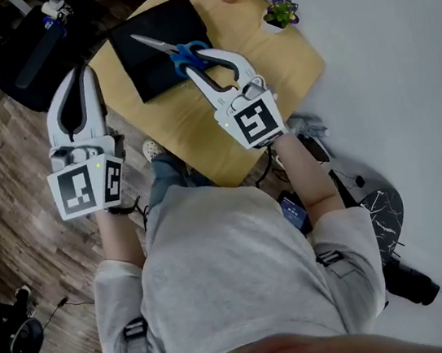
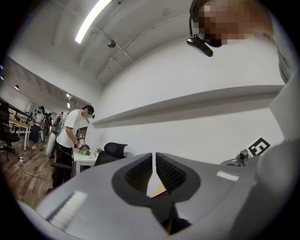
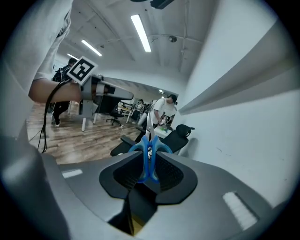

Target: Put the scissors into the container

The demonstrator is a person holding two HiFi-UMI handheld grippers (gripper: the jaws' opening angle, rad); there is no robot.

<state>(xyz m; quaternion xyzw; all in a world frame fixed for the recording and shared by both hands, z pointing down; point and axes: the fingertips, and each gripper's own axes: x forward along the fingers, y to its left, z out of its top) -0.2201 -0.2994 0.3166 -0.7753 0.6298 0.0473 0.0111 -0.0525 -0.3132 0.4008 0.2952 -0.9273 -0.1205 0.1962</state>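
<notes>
Right hand-held gripper [image 3: 150,154] clamping blue-handled scissors [image 3: 149,140], silver blades closed

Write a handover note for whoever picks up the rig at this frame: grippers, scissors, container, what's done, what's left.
Left gripper: jaws together on nothing, held out past the left edge of the table, above the floor.
Right gripper: shut on the blue handles of the scissors, blades pointing away from the person.
Black container: lies on the far left part of the table; the scissors show over it in the head view.
Done: scissors picked up and brought to the container.
Left: lower them into the container and open the right jaws. Whether they already touch it cannot be told.
</notes>
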